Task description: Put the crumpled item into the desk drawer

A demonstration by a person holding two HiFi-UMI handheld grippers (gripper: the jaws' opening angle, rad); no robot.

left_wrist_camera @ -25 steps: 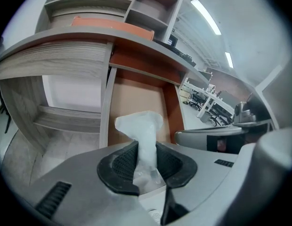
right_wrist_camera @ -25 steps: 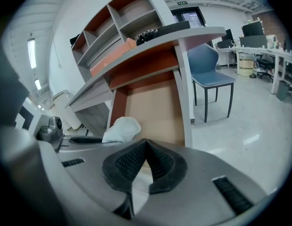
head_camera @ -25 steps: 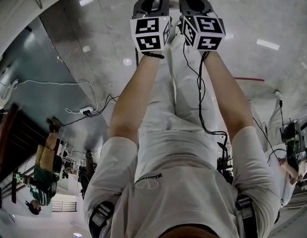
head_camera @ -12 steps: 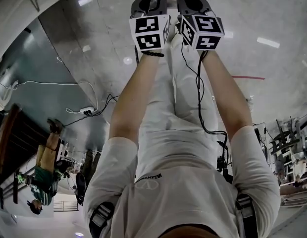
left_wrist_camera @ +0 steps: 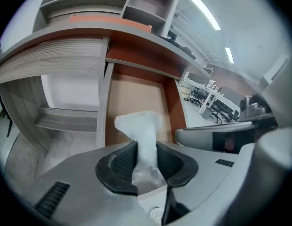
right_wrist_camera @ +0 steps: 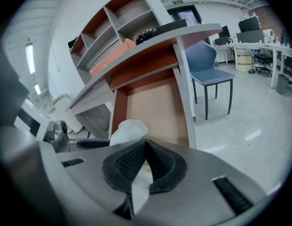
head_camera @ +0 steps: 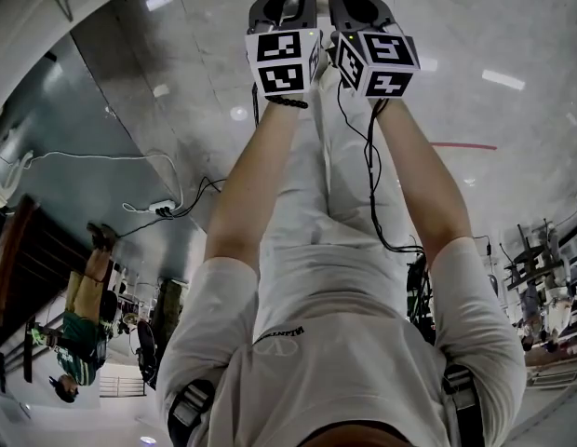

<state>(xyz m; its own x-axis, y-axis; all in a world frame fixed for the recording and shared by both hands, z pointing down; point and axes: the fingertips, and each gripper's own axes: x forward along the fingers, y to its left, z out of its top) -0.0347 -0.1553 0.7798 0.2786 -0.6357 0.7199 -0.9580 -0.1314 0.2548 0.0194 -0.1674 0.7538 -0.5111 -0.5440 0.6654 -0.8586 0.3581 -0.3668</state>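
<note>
A crumpled white item (left_wrist_camera: 141, 126) stands between the jaws of my left gripper (left_wrist_camera: 147, 149), and both pads still touch it. These jaws have just been opening. The item hangs over the open desk drawer (left_wrist_camera: 136, 93), whose brown bottom is bare. In the right gripper view the same item (right_wrist_camera: 127, 130) shows just left of my right gripper (right_wrist_camera: 145, 147), which is shut with nothing in it, above the drawer (right_wrist_camera: 155, 107). In the head view both marker cubes, left (head_camera: 284, 61) and right (head_camera: 377, 63), sit side by side at the top; the jaws are cut off there.
The desk carries a shelf unit (left_wrist_camera: 103, 4) and an orange flat thing (right_wrist_camera: 113, 55) on its top. A blue chair (right_wrist_camera: 209, 65) stands to the right of the drawer. Cables (head_camera: 167, 208) lie on the floor to the left.
</note>
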